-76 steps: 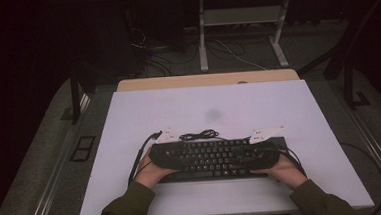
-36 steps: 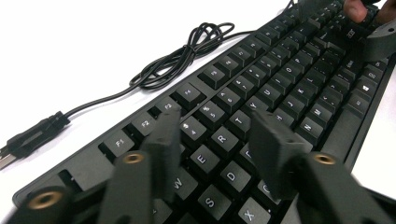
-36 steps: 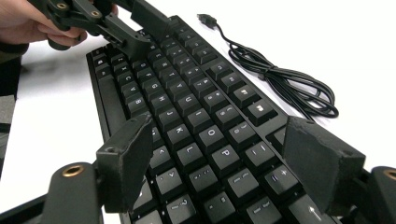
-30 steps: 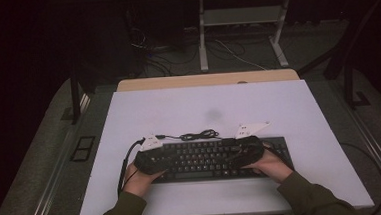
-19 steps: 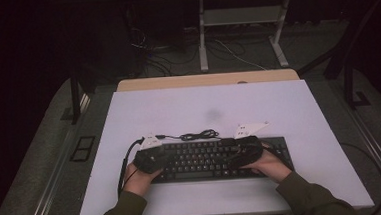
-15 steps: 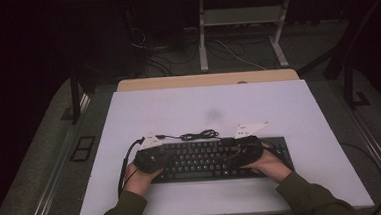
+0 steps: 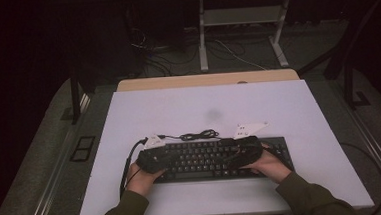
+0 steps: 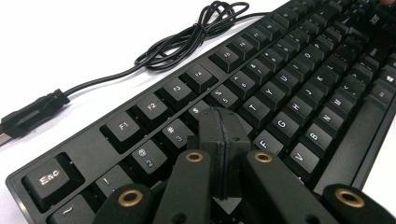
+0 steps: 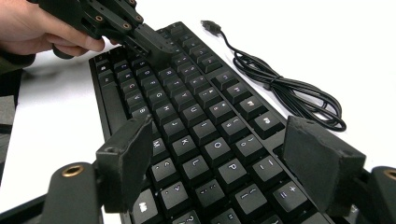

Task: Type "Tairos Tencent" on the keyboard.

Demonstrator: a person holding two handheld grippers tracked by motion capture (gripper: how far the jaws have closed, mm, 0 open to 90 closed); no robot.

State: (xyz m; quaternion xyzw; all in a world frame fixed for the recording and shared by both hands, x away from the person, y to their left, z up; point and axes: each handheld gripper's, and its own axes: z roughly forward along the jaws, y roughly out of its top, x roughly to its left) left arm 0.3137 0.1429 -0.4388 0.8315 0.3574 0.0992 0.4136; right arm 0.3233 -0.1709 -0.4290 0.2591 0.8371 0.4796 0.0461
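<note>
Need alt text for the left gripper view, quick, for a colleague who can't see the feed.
The left gripper, its two black jaws shut together with nothing between them, points its tip down over the number row of a black keyboard near the 4 key. Behind the keyboard, its coiled black cable and USB plug lie on the white table.
</note>
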